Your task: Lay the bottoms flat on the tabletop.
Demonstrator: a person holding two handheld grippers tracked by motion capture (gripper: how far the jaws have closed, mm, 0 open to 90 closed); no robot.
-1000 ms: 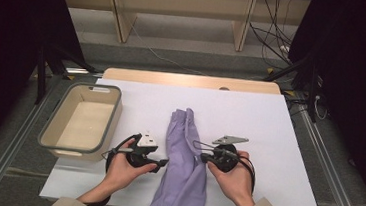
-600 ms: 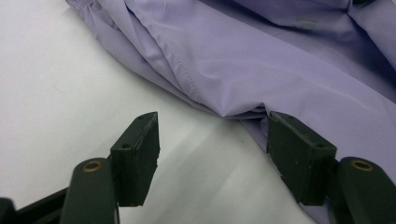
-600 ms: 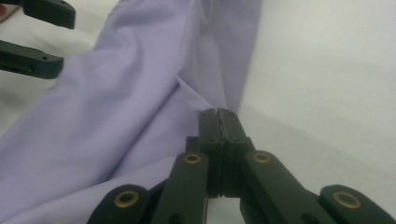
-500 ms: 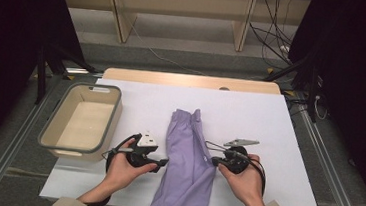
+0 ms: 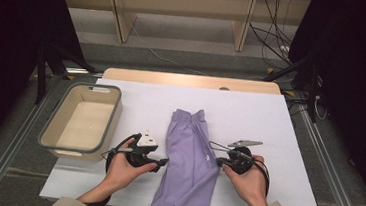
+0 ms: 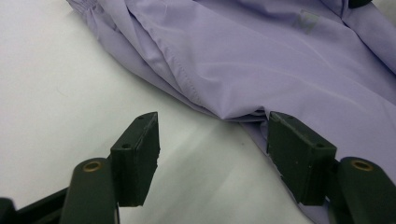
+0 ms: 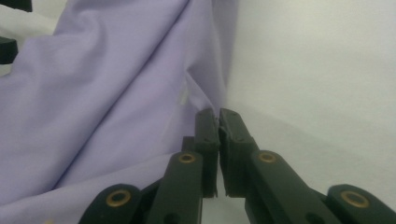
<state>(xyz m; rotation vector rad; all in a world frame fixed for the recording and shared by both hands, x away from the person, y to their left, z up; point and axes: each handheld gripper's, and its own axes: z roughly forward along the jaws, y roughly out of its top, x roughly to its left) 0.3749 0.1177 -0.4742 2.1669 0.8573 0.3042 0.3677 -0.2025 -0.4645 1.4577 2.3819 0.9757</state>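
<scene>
Left tongs [image 6: 212, 154]: wide apart, nothing between them, beside the cloth's edge | right tongs [image 7: 218, 122]: nearly closed at the cloth's right edge; whether fabric is pinched I cannot tell, they have just parted slightly | purple cloth [image 5: 190, 164]: flat on white desk [image 5: 279, 126]; high view adds the bin [image 5: 48, 134] at left | since earlier: cloth spread wider, right hand further right.
</scene>
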